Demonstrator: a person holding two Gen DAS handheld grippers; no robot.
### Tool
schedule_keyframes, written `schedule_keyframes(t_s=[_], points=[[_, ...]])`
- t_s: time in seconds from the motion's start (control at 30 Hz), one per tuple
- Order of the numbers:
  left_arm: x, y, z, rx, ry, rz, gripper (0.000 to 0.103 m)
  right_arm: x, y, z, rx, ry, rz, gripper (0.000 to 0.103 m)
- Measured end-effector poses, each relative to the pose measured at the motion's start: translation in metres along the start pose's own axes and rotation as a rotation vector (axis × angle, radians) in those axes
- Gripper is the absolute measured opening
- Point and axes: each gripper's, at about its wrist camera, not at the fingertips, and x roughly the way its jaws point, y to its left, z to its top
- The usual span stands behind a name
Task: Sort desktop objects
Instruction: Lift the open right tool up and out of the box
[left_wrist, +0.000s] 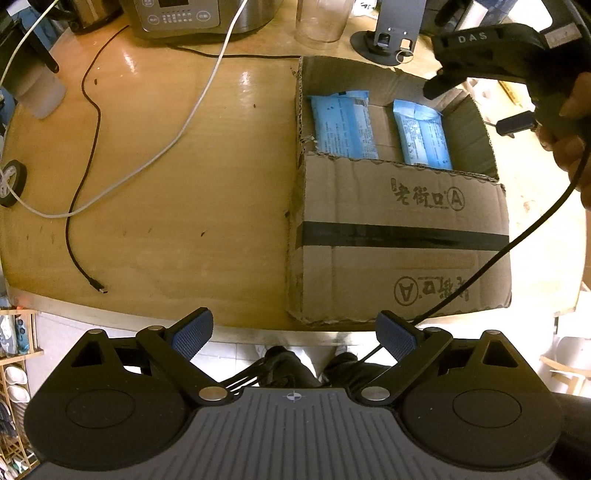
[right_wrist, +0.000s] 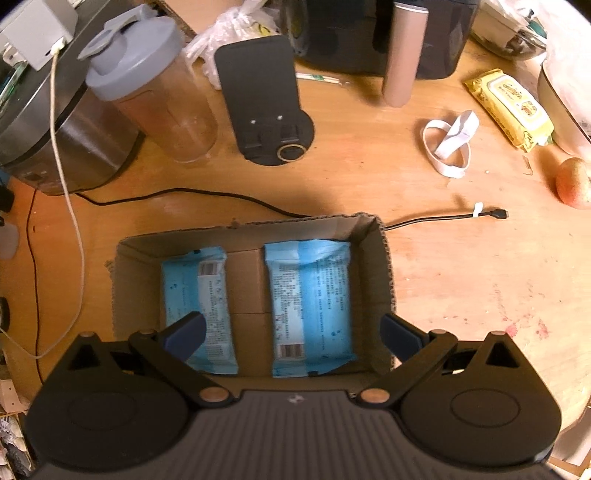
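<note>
On the wooden table (left_wrist: 184, 177) I see the open cardboard box (left_wrist: 402, 236), with two blue packets lying flat on its floor, side by side and apart: the left blue packet (right_wrist: 199, 306) and the right blue packet (right_wrist: 310, 306). I hold the left gripper (left_wrist: 293, 334) back at the near table edge, in front of the box; its fingers are spread wide and carry nothing. I hold the right gripper (right_wrist: 291, 338) above the box, looking down into it; its fingers are likewise spread wide and empty, one over the left blue packet, the other over the right wall of the box.

On the table beside the box:
- A black cable (left_wrist: 83, 206) and a white cable (left_wrist: 173, 136) lie to the left.
- A shaker bottle (right_wrist: 155, 88), a black stand (right_wrist: 266, 107) and a yellow wipes pack (right_wrist: 511, 107) are beyond the box.
- A white strap (right_wrist: 448, 144) and a fruit (right_wrist: 574, 182) lie to the right.
</note>
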Motion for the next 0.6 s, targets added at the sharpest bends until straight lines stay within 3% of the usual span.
schedule_keyframes(t_s=[0.6], points=[[0.000,-0.004,0.001,0.009,0.002,0.003,0.097,0.004,-0.045,0.002,0.036,0.004,-0.035,0.103]])
